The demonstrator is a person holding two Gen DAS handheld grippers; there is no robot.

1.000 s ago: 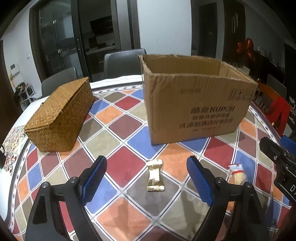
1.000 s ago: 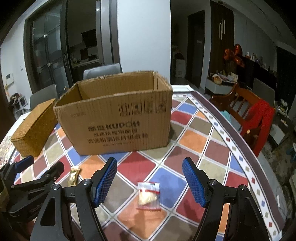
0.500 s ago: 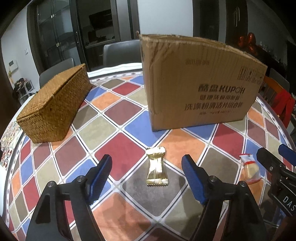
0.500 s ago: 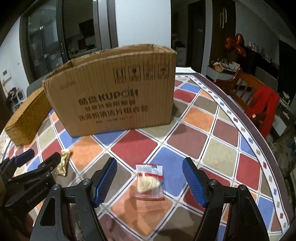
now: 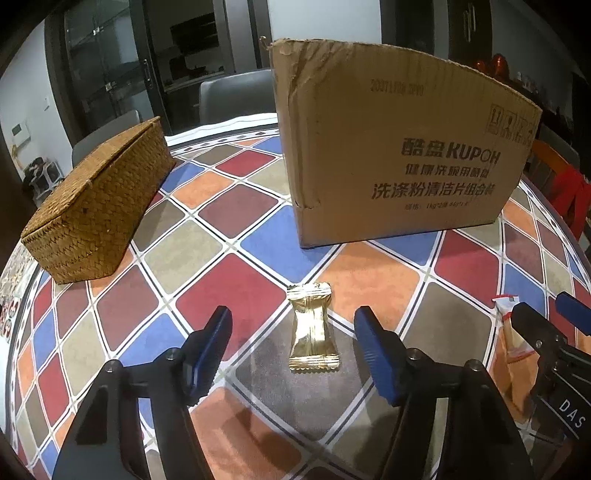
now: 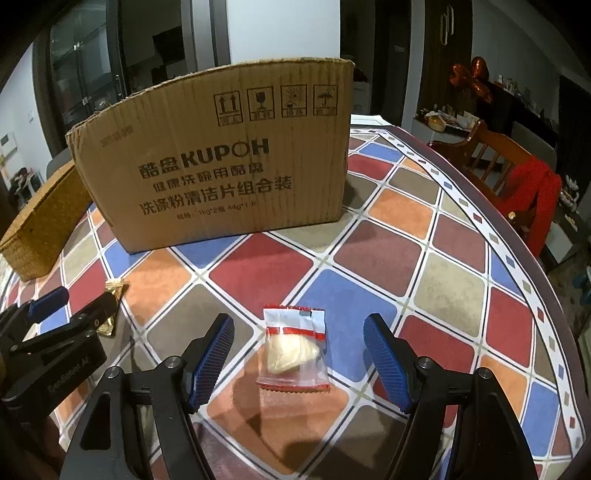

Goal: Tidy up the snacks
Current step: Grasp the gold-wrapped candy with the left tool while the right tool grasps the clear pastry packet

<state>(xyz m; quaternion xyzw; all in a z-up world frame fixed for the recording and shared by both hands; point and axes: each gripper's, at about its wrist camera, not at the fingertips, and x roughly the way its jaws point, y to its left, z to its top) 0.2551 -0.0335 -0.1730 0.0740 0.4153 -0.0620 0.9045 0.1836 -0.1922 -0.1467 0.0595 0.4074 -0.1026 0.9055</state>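
step: grasp 2 snacks | left gripper [image 5: 291,332] jaws apart, just been closing – gold packet [image 5: 313,328] between, untouched | right gripper [image 6: 299,339] apart over clear packet [image 6: 294,349] | advice: centre pads, settle onto tablecloth [image 6: 373,243], then pinch – cardboard box [image 6: 221,155] behind.

dim room: glass doors [image 5: 107,70], grey chairs [image 5: 236,94] (one wooden chair [image 6: 491,147], red cloth draped), white wall [image 6: 284,29]
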